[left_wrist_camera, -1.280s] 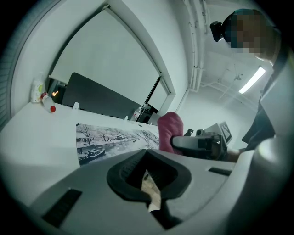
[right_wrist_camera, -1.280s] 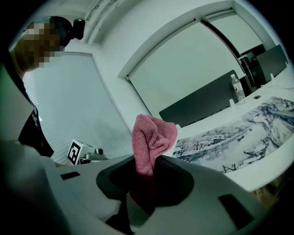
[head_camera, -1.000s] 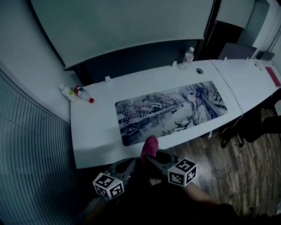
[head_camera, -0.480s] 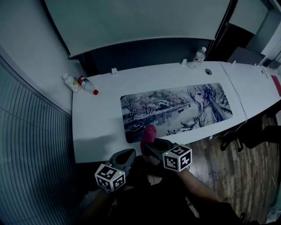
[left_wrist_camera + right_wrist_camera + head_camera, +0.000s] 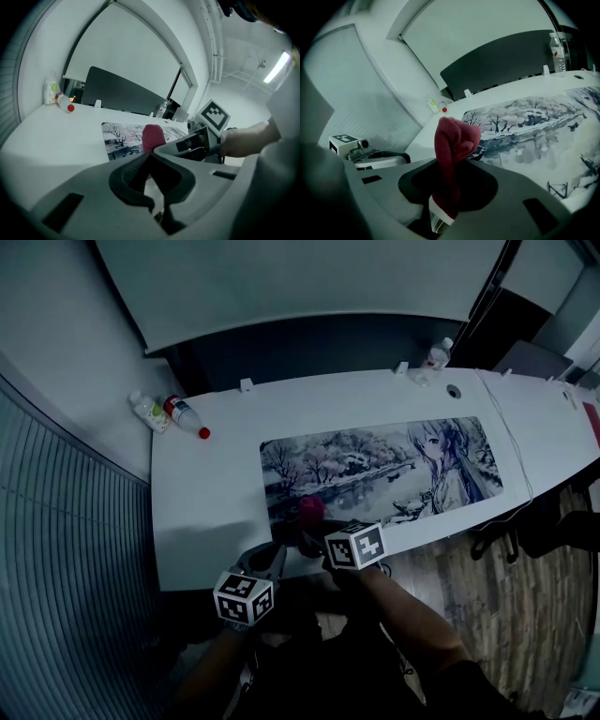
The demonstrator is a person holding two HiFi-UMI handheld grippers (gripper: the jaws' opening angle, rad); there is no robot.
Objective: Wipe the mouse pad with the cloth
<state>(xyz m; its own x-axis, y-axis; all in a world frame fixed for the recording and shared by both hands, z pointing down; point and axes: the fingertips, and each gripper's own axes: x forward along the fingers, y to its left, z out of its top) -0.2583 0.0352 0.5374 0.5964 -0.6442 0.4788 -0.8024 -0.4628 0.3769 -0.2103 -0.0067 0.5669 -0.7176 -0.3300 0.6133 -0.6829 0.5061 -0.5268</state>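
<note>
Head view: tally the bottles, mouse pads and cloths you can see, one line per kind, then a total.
plastic bottles: 3
printed rectangular mouse pad: 1
dark red cloth: 1
Total: 5

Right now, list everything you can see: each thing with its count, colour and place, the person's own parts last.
table: one, white, middle of the head view
mouse pad: one, grey-and-white picture print, flat on the table
cloth: one, dark red, over the mouse pad's near left corner
small bottles: two, one pale with green, one red-capped, far left corner
water bottle: one, clear, far edge
cable: one, white, right of the mouse pad
left gripper: one, grey, jaws together, empty
right gripper: one, grey, shut on the cloth
</note>
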